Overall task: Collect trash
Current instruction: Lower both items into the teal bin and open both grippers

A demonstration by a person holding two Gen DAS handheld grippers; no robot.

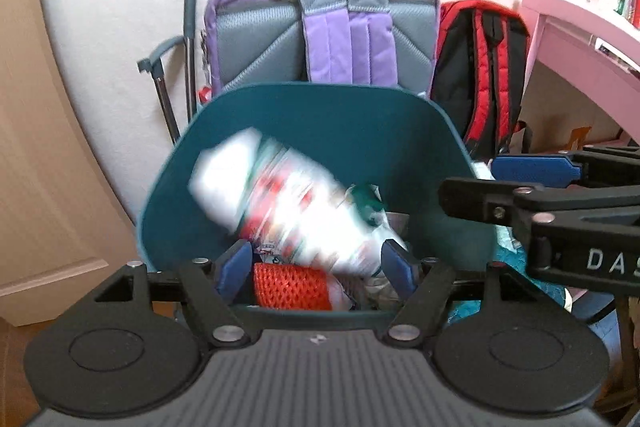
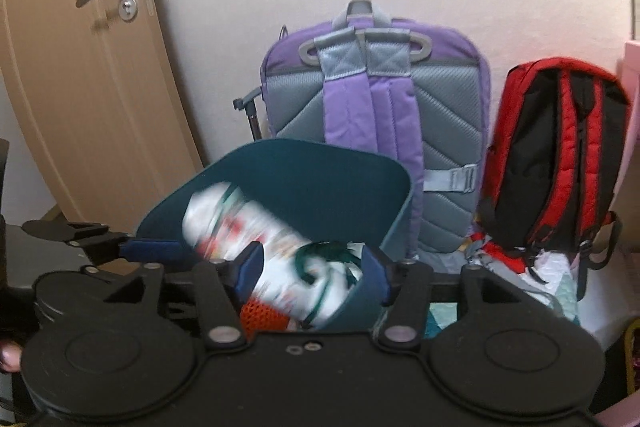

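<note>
Bin (image 1: 288, 115), teal, stands in front of my two grippers with its mouth turned toward me, and the purple-and-grey backpack (image 1: 324, 27) and the red-and-black backpack (image 1: 480, 67) lean on the wall behind it. Inside the mouth lies the task's thing, a white printed plastic package (image 1: 288, 199), smeared by motion, so I read it as falling or tumbling in rather than resting. Its long axis runs diagonally, upper left to lower right in both wrist views. My left gripper (image 1: 316, 267) has its blue pads spread to either side of the package's lower end, and I see no pad pressing on it; I judge those jaws open and the package free. My right gripper (image 2: 314, 273) likewise stands open, pads apart around the package's nearer end, with no visible contact. In the left view the right gripper reaches in from the right, near the bin rim. Both are close; I cannot tell which is nearer. Beneath the package sits an orange mesh item (image 1: 288, 285), partly covered. The print on the package is unreadable, the bin floor is hidden, and my own gripper bodies cut off the near rim.
</note>
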